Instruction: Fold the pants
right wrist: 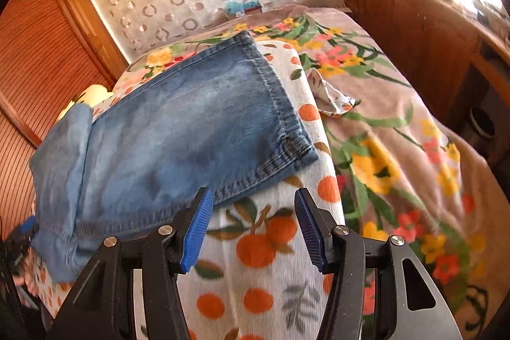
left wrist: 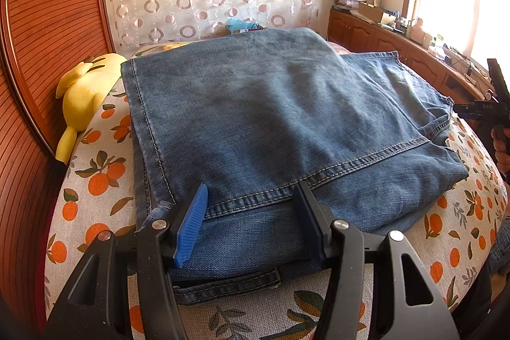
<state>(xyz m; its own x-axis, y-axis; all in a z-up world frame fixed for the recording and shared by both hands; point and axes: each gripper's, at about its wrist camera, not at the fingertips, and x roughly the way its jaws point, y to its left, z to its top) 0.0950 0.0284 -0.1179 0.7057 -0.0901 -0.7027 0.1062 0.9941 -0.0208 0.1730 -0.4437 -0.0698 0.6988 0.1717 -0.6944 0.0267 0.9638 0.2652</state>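
Note:
The blue denim pants [left wrist: 271,123] lie folded in layers on an orange-print cloth [left wrist: 95,196] on the bed. My left gripper [left wrist: 251,222] is open just above the near edge of the pants, its blue pads [left wrist: 191,228] either side of a stitched hem. In the right wrist view the pants [right wrist: 178,133] lie to the left, with a pale inner layer at their left end. My right gripper [right wrist: 253,228] is open and empty over the orange-print cloth [right wrist: 271,260], just right of the pants' near hem. It also shows at the far right of the left wrist view [left wrist: 491,110].
A yellow plush toy [left wrist: 84,97] lies at the left by the wooden headboard [left wrist: 47,21]. A floral blanket [right wrist: 398,133] covers the bed to the right. A wooden cabinet [right wrist: 414,31] with clutter runs along the right under the window. A small crumpled cloth [right wrist: 331,94] lies on the blanket.

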